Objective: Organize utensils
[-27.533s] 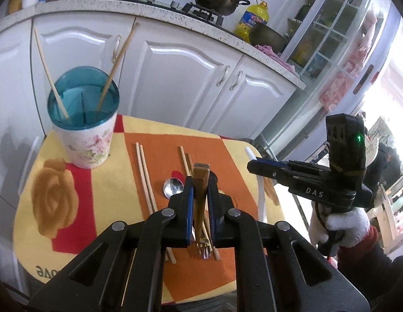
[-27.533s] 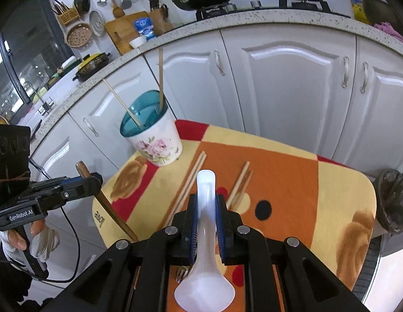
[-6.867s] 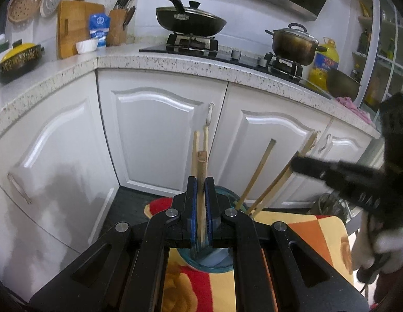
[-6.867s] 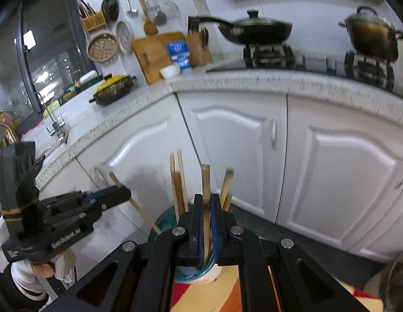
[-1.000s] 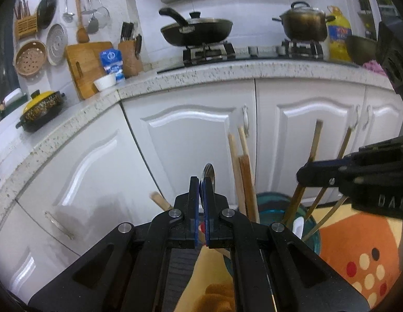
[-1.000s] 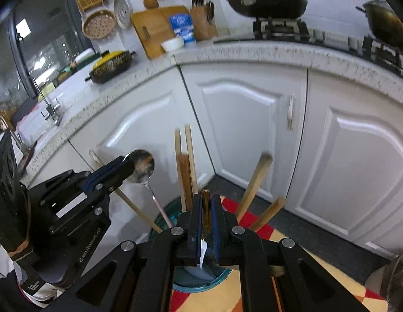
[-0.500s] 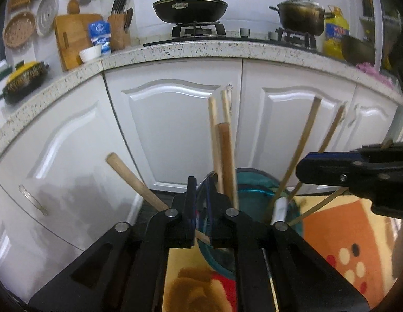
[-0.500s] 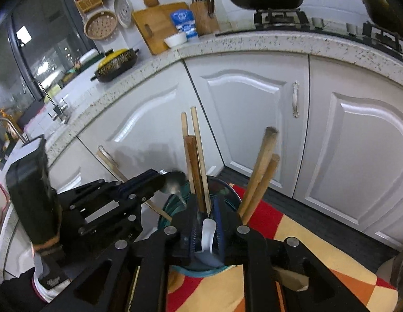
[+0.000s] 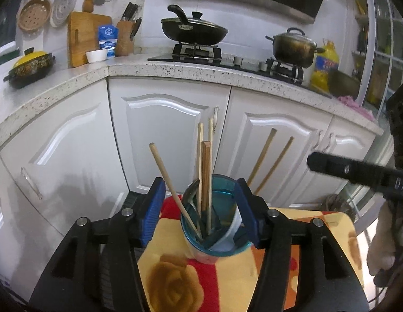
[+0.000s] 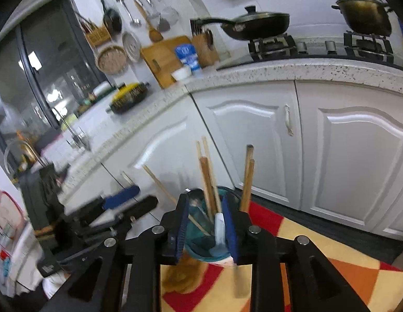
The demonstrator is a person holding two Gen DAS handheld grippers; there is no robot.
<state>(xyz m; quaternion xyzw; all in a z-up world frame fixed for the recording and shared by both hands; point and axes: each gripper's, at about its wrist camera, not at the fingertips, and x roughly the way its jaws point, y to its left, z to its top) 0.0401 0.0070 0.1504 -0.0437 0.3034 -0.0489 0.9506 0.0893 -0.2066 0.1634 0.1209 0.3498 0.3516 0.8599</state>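
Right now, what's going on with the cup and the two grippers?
A person holds a gripper in each hand over a teal-lined cup on a patterned cloth. The cup holds chopsticks, a metal spoon and a white spoon. The left gripper and right gripper have just been opening; both jaws stand open, gripping nothing.

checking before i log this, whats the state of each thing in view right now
left gripper: open, empty, jaws just opened
right gripper: open, empty, jaws just opened
cup: upright on the mat, holding utensils
metal spoon: in the cup, bowl up
white spoon: in the cup
chopsticks: standing in the cup
wok: lidded, on the stove
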